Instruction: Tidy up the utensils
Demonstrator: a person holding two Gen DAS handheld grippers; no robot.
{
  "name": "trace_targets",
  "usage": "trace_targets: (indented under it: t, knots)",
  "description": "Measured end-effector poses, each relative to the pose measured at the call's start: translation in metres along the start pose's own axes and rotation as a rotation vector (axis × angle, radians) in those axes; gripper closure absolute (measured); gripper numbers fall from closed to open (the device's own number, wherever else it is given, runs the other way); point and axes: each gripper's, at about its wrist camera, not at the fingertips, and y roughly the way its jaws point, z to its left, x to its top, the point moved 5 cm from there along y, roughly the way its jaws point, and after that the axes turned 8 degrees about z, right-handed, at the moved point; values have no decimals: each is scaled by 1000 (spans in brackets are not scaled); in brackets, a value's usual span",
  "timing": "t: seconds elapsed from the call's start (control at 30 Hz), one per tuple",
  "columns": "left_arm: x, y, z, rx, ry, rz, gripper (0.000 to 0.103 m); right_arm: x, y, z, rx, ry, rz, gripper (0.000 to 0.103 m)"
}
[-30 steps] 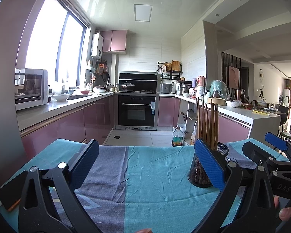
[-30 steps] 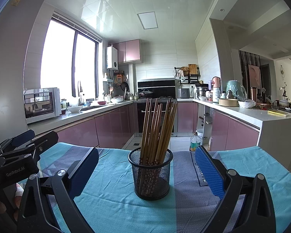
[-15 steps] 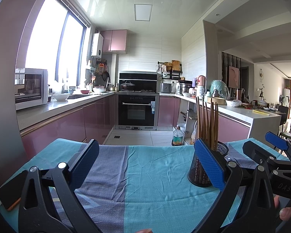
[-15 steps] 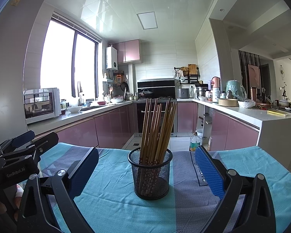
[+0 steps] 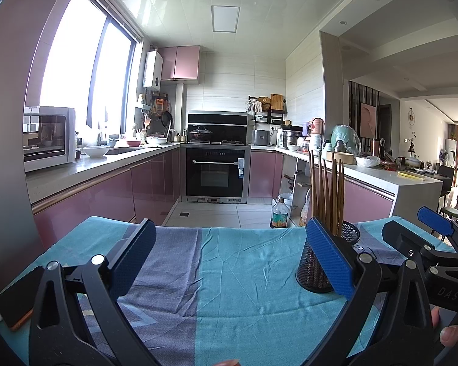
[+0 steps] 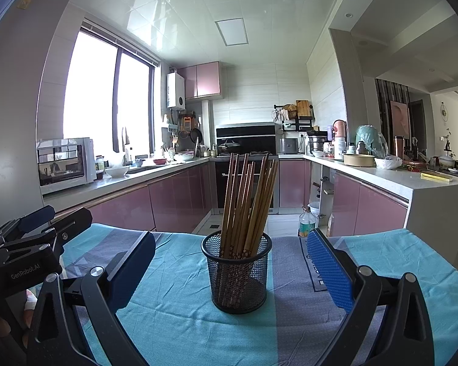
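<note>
Item: my left gripper (image 5: 229, 256), jaws standing wide apart, hovering over bare teal and purple tablecloth (image 5: 244, 274). A phone (image 5: 18, 299) is lying at the cloth's left edge, clear of my fingers.

Item: my right gripper (image 6: 229, 262), jaws likewise spread and gripping nothing, framing the black mesh holder (image 6: 238, 274), which is sitting upright on the cloth between my blue pads without touching either.

Item: brown chopsticks (image 6: 247, 201), bunched in the holder, long axes running near vertical, tips fanning upward and leaning slightly right.

Surroundings: pink kitchen cabinets, an oven (image 5: 215, 177) and a microwave (image 5: 49, 137) are standing well beyond the table.
</note>
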Motion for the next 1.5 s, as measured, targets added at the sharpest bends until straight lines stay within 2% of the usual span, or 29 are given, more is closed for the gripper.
trace_targets:
  t: [1.5]
  knots:
    - [-8, -3, 1, -4, -6, 13, 6, -2, 0, -1, -1, 2, -2, 7]
